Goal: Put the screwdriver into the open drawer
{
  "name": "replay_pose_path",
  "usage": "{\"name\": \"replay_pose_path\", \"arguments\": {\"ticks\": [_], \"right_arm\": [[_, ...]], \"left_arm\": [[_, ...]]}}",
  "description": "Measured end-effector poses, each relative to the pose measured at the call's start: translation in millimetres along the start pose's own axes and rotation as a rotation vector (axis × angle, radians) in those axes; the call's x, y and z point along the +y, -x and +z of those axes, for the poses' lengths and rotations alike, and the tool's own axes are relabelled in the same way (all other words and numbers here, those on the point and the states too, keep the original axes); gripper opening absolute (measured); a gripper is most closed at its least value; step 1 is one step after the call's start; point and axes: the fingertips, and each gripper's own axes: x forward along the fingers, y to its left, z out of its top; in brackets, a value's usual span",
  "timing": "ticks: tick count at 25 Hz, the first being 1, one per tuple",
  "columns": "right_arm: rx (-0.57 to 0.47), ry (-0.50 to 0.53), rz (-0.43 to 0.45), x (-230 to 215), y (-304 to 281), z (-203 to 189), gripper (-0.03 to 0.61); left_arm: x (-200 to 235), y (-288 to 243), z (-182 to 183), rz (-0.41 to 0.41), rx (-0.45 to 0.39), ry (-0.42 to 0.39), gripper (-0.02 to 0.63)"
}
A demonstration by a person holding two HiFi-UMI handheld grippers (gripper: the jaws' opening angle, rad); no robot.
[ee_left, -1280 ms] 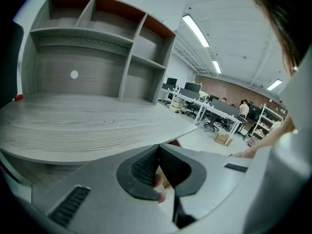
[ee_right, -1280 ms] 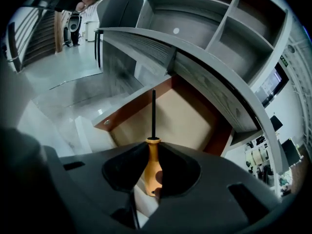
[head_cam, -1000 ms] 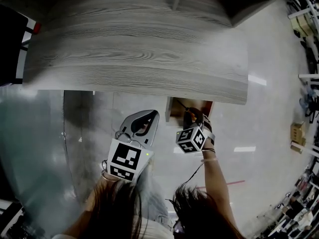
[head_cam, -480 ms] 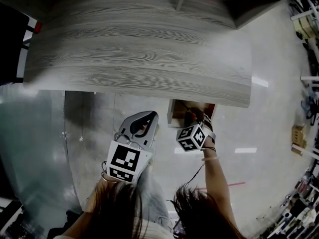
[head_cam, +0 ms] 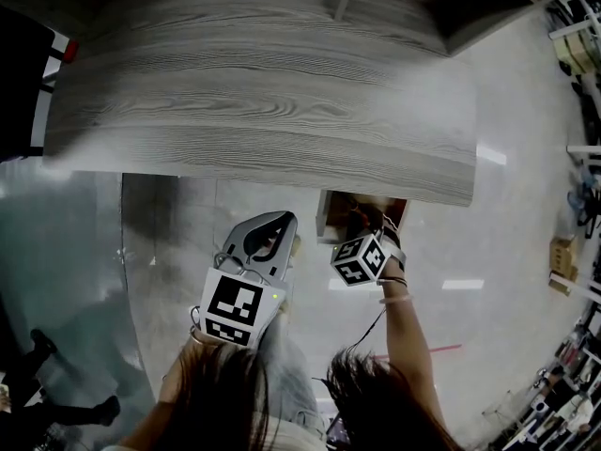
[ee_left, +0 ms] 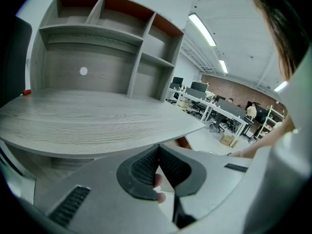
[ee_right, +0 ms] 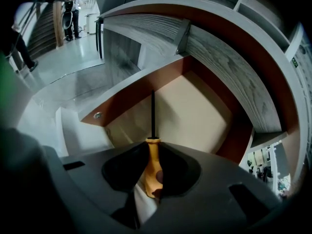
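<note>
The screwdriver (ee_right: 153, 165) is still sitting clamped in the right hand-held gripper (ee_right: 151, 152). The jaws are squeezing the orange handle and the black shaft is pointing straight down into the open drawer (ee_right: 197, 113). The tip is hanging over the bare drawer floor, and I can't tell if it's touching yet.

Honestly, not much is changing over the last second. In the head view the right hand-held gripper is holding pretty much the same spot over the drawer under the bench (head_cam: 263, 111) edge, maybe creeping in a hair. So I'm guessing the carry is basically done and what's left is lowering and letting go. It hasn't dropped it yet.

The left hand-held gripper (ee_left: 157, 152) is just hovering beside it, jaws pressed together with nothing in them, doing no work here.

The only new thing is somebody's legs (head_cam: 56, 383) walking into the lower left of the head view, well away from the drawer.
</note>
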Motion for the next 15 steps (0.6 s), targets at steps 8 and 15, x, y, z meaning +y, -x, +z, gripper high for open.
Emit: {"name": "replay_pose_path", "arguments": {"ticks": [8, 15], "right_arm": [[0.011, -0.004, 0.005, 0.5, -3.4, 1.0, 0.084], [0.018, 0.000, 0.008, 1.5, -4.9, 1.0, 0.086]], "left_arm": [[1.5, -2.7, -1.1, 0.001, 0.005, -0.004, 0.015], [0.1, -6.8, -1.4, -0.007, 0.009, -0.013, 0.015]]}}
